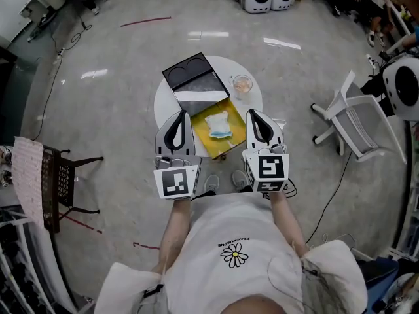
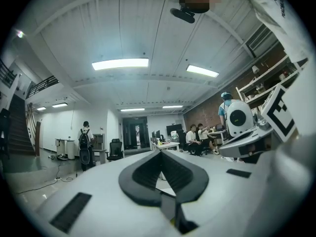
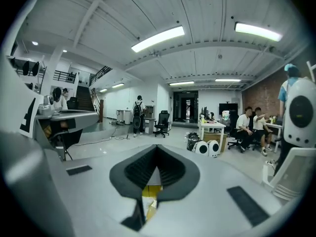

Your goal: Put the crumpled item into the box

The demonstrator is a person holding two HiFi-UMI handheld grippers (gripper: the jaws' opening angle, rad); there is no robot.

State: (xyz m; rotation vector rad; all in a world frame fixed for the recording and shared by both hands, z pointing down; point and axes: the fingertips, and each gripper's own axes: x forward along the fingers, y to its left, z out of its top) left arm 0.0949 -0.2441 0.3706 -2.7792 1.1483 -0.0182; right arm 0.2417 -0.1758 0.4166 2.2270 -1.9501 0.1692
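The box is open from above; its lid is behind it, and a cup stands near on the right.

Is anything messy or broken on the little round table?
Nothing looks spilled or broken. The crumpled item lies inside the yellow box. The box's black lid is open, and the cup sits beside it on the table with no spill around it.
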